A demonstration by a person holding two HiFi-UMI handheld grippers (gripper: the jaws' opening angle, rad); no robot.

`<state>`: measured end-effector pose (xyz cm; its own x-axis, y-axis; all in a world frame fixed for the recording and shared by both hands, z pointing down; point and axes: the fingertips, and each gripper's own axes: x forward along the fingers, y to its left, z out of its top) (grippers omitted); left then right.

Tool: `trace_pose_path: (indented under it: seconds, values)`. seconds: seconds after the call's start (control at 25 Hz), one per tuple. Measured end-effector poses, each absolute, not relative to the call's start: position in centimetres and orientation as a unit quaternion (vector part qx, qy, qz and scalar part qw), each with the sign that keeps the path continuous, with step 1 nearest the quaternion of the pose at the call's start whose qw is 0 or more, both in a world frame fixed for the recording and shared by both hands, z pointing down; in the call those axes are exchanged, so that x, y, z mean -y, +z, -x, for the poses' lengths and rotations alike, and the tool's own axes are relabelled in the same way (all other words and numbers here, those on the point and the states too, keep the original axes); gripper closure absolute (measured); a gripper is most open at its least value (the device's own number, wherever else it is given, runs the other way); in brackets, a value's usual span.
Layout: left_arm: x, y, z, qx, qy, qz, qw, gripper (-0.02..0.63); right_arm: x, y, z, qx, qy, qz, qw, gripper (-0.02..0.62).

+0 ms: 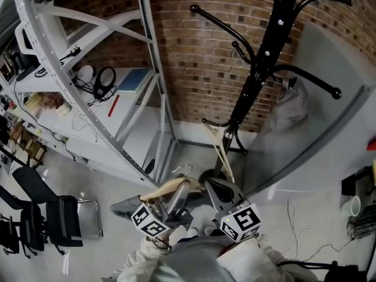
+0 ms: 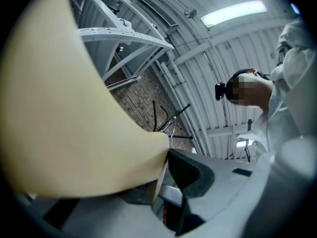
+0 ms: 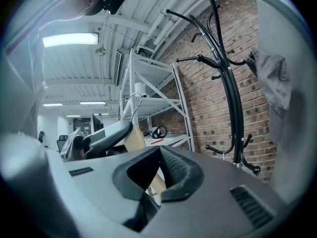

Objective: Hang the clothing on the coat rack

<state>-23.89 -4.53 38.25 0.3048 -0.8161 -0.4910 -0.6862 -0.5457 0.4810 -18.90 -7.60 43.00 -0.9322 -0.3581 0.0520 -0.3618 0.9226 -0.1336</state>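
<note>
A black coat rack (image 1: 264,57) stands against the brick wall; in the right gripper view the coat rack (image 3: 229,78) rises at the right. A light wooden hanger (image 1: 171,187) with a wire hook lies low in the head view. My left gripper (image 1: 176,198) is shut on it, and in the left gripper view the hanger (image 2: 64,118) fills the left side against my left gripper (image 2: 166,170). My right gripper (image 1: 216,191) meets the hanger's right end. A strip of the hanger (image 3: 157,183) sits between the pads of my right gripper (image 3: 151,171). Pale cloth (image 1: 197,216) bunches below both grippers.
A second wooden hanger (image 1: 218,145) hangs from a low hook of the rack. A grey garment (image 1: 289,106) hangs on a right-hand hook. White metal shelving (image 1: 106,75) with cables and headphones stands to the left. A black chair (image 1: 56,213) is at the lower left.
</note>
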Motion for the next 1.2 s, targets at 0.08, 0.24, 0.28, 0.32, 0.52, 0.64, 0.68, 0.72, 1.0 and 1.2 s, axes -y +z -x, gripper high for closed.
trace_pose_path:
  seconds: [0.08,0.24,0.28,0.32,0.52,0.64,0.68,0.72,1.0,1.2]
  values:
    - [4.5,38.5,23.8,0.455,-0.361,-0.808,0.100,0.506,7.2,43.1,18.3,0.977,0.071,-0.202,0.016,0.571]
    - [4.6,38.5,23.0,0.425,-0.364,-0.821,0.113,0.506,6.8,43.1,16.6,0.967,0.073,-0.242,0.016,0.571]
    - [4.7,38.5,22.6,0.418,-0.364,-0.824,0.115,0.506,6.7,43.3,16.1,0.965,0.075,-0.252,0.015,0.571]
    - [4.8,38.6,22.3,0.411,-0.364,-0.827,0.118,0.506,6.7,43.5,15.6,0.962,0.078,-0.261,0.016,0.571]
    - [5.1,40.0,20.0,0.379,-0.366,-0.837,0.146,0.506,6.6,44.6,13.4,0.953,0.094,-0.289,0.019,0.571]
    - [5.3,40.9,18.9,0.366,-0.369,-0.838,0.166,0.506,6.7,45.2,12.6,0.949,0.099,-0.299,0.022,0.571]
    - [5.5,41.1,18.5,0.363,-0.369,-0.839,0.170,0.506,6.8,45.2,12.3,0.948,0.099,-0.301,0.023,0.571]
    - [5.7,41.1,18.1,0.359,-0.369,-0.840,0.173,0.506,6.9,45.2,12.0,0.948,0.099,-0.303,0.022,0.571]
    - [7.4,40.2,16.0,0.339,-0.370,-0.846,0.180,0.506,8.8,44.5,10.1,0.946,0.095,-0.310,0.010,0.571]
    - [9.2,39.6,14.6,0.333,-0.364,-0.851,0.180,0.506,10.7,43.6,9.1,0.948,0.088,-0.307,-0.002,0.571]
